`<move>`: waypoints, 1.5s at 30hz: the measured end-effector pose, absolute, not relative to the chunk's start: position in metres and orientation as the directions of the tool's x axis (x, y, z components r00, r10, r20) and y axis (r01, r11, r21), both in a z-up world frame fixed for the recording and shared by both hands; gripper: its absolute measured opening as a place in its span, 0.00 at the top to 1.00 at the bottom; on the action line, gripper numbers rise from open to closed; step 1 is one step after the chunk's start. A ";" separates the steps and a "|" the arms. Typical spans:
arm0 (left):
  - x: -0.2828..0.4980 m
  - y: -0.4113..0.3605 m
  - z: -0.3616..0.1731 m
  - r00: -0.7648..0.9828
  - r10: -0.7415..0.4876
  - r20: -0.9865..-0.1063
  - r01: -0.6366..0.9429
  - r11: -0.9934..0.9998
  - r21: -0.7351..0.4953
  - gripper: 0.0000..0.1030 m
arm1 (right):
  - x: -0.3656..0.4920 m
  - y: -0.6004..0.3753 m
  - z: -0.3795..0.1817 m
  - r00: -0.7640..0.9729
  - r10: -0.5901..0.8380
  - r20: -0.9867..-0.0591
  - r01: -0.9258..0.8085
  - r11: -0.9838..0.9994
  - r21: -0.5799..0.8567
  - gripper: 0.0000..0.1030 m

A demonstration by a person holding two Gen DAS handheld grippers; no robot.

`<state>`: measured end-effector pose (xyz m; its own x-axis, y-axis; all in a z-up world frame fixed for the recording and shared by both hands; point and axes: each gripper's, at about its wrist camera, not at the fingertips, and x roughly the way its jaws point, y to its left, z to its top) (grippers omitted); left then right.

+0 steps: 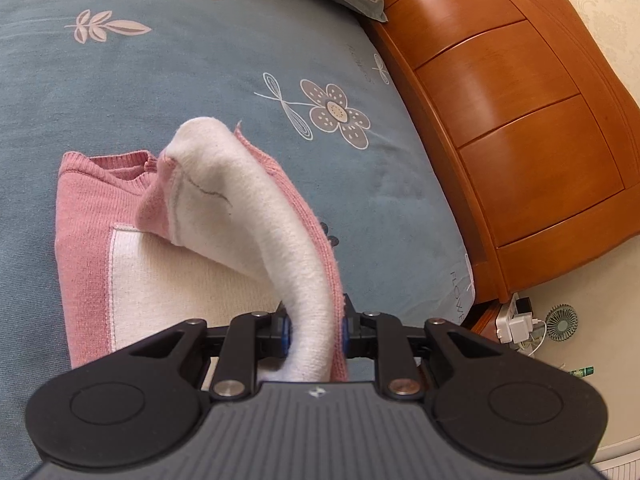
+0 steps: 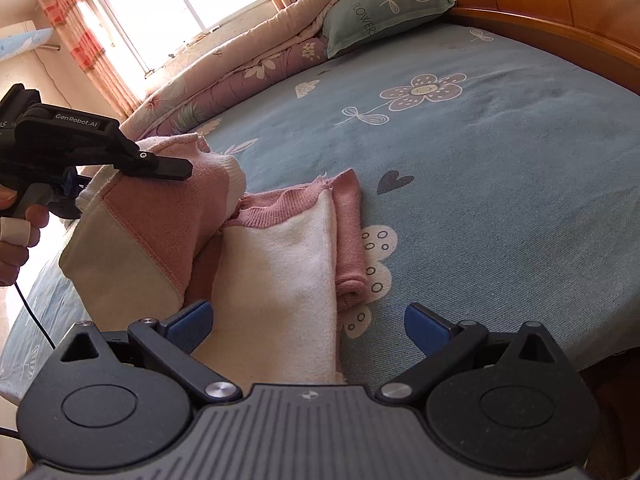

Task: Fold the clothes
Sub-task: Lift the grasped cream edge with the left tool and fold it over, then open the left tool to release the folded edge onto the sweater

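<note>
A pink and white knit sweater [image 1: 132, 268] lies partly folded on the blue flowered bedsheet [image 1: 200, 80]. My left gripper [image 1: 315, 334] is shut on one side of the sweater and holds that part lifted above the rest. In the right wrist view the left gripper [image 2: 76, 182] holds the raised flap [image 2: 132, 240] at the left, over the flat part of the sweater [image 2: 288, 272]. A folded pink sleeve [image 2: 350, 240] lies along the right side. My right gripper [image 2: 306, 326] is open and empty, just above the sweater's near edge.
A wooden headboard [image 1: 520, 128] runs along the bed's right side in the left wrist view. A grey-green pillow [image 2: 380, 12] and rolled quilts [image 2: 240, 64] lie at the far end. A power strip [image 1: 516, 320] and small fan [image 1: 562, 320] sit on the floor.
</note>
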<state>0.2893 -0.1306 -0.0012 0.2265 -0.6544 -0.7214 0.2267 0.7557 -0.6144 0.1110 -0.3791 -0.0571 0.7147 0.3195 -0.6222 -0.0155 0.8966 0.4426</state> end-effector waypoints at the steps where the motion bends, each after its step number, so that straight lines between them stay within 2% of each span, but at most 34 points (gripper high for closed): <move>1: 0.290 -0.135 -0.004 0.220 -0.646 -0.731 0.228 0.762 -0.606 0.81 | 0.111 -0.380 -0.058 0.714 0.317 -0.624 -0.012 0.897 0.442 0.00; 13: 0.301 -0.179 -0.055 0.147 -0.578 -0.803 0.184 0.813 -0.552 0.79 | 0.106 -0.383 -0.060 0.709 0.287 -0.645 0.012 0.908 0.418 0.00; 14: 0.303 -0.180 -0.059 0.136 -0.585 -0.800 0.174 0.809 -0.562 0.75 | 0.106 -0.383 -0.060 0.707 0.284 -0.648 0.016 0.909 0.416 0.00; 15: 0.304 -0.180 -0.063 0.125 -0.595 -0.794 0.163 0.802 -0.575 0.67 | 0.105 -0.384 -0.061 0.705 0.280 -0.651 0.021 0.910 0.414 0.00; 17: 0.306 -0.182 -0.066 0.110 -0.617 -0.779 0.154 0.785 -0.600 0.60 | 0.105 -0.384 -0.061 0.703 0.274 -0.656 0.027 0.912 0.410 0.00; 22: 0.306 -0.188 -0.061 0.110 -0.672 -0.732 0.176 0.738 -0.651 0.56 | 0.103 -0.384 -0.061 0.700 0.262 -0.665 0.035 0.916 0.399 0.00; 26: 0.303 -0.182 -0.042 0.147 -0.705 -0.694 0.224 0.707 -0.671 0.48 | 0.101 -0.383 -0.059 0.698 0.258 -0.668 0.034 0.920 0.390 0.00; 30: 0.295 -0.172 -0.021 0.224 -0.663 -0.715 0.337 0.741 -0.581 0.41 | 0.097 -0.383 -0.057 0.698 0.274 -0.662 0.017 0.918 0.397 0.00; 34: 0.276 -0.162 -0.013 0.287 -0.571 -0.769 0.461 0.786 -0.411 0.38 | 0.090 -0.384 -0.052 0.700 0.290 -0.652 -0.008 0.916 0.400 0.00; 37: 0.264 -0.151 -0.016 0.325 -0.499 -0.803 0.499 0.812 -0.302 0.38 | 0.084 -0.381 -0.043 0.718 0.290 -0.633 -0.035 0.923 0.382 0.00; 42: 0.258 -0.130 -0.023 0.360 -0.439 -0.823 0.489 0.840 -0.235 0.38 | 0.082 -0.359 -0.014 0.749 0.431 -0.503 -0.231 0.882 0.411 0.00; 45: 0.259 -0.121 -0.025 0.365 -0.432 -0.825 0.475 0.848 -0.234 0.38 | 0.092 -0.331 -0.006 0.699 0.537 -0.472 -0.373 0.837 0.400 0.00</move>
